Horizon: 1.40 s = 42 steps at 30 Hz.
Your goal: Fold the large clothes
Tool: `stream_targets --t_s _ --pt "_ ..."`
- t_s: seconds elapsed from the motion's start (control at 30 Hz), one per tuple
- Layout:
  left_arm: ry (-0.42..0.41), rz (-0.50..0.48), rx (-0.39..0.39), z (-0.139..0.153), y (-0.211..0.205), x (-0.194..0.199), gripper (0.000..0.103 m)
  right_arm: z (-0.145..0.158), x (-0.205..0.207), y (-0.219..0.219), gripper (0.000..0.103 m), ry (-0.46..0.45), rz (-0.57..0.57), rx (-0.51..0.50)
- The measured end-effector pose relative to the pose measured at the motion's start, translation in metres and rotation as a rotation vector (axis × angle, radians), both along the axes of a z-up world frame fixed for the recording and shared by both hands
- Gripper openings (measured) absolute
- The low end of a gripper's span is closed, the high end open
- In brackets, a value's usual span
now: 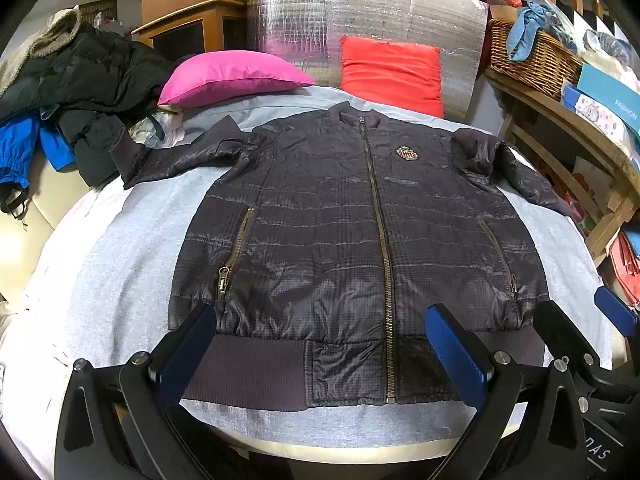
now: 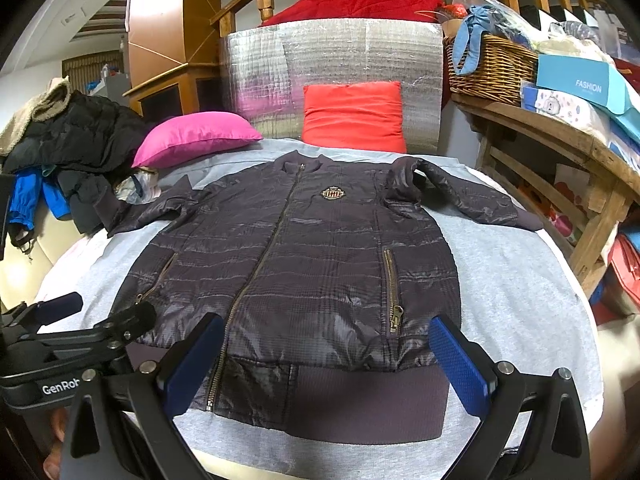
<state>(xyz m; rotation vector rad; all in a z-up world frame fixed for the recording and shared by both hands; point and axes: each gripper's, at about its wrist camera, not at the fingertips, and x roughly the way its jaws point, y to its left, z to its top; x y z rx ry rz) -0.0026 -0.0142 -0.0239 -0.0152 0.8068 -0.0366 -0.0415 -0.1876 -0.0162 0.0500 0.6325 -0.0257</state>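
Observation:
A dark quilted jacket (image 1: 340, 220) lies flat, front up and zipped, on a grey sheet (image 1: 120, 264); it also shows in the right wrist view (image 2: 304, 256). Both sleeves spread out to the sides. My left gripper (image 1: 320, 356) is open and empty, hovering over the ribbed hem left of the zip. My right gripper (image 2: 326, 364) is open and empty over the hem's right part. The right gripper also shows at the right edge of the left wrist view (image 1: 580, 320), and the left gripper at the left edge of the right wrist view (image 2: 96, 312).
A pink pillow (image 1: 232, 74) and a red pillow (image 1: 392, 74) lie beyond the collar against a silver foil panel (image 1: 360, 16). A pile of dark and blue clothes (image 1: 68, 92) sits at the left. A wooden shelf (image 2: 560, 148) with a wicker basket (image 2: 488, 64) and boxes stands at the right.

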Motion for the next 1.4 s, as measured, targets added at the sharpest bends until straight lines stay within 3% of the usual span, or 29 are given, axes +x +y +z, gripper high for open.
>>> stream_targets --t_s 0.8,1.0,1.1,1.23,1.4 --pt "-0.002 0.005 0.002 0.0 0.001 0.0 0.103 0.0 -0.001 -0.004 0.103 -0.002 -0.02 0.003" --pt "0.032 0.037 -0.003 -0.018 0.013 0.011 0.103 -0.014 0.004 -0.013 0.103 0.042 0.01 0.043" --pt "0.092 0.08 0.015 -0.041 0.024 0.025 0.103 -0.038 0.011 -0.035 0.103 0.121 0.002 0.13" --pt "0.153 0.108 0.049 -0.062 0.032 0.046 0.103 -0.066 0.019 -0.086 0.103 0.185 -0.053 0.318" --pt "0.122 0.106 0.079 -0.054 0.025 0.072 0.103 -0.073 0.045 -0.172 0.103 0.164 -0.138 0.573"
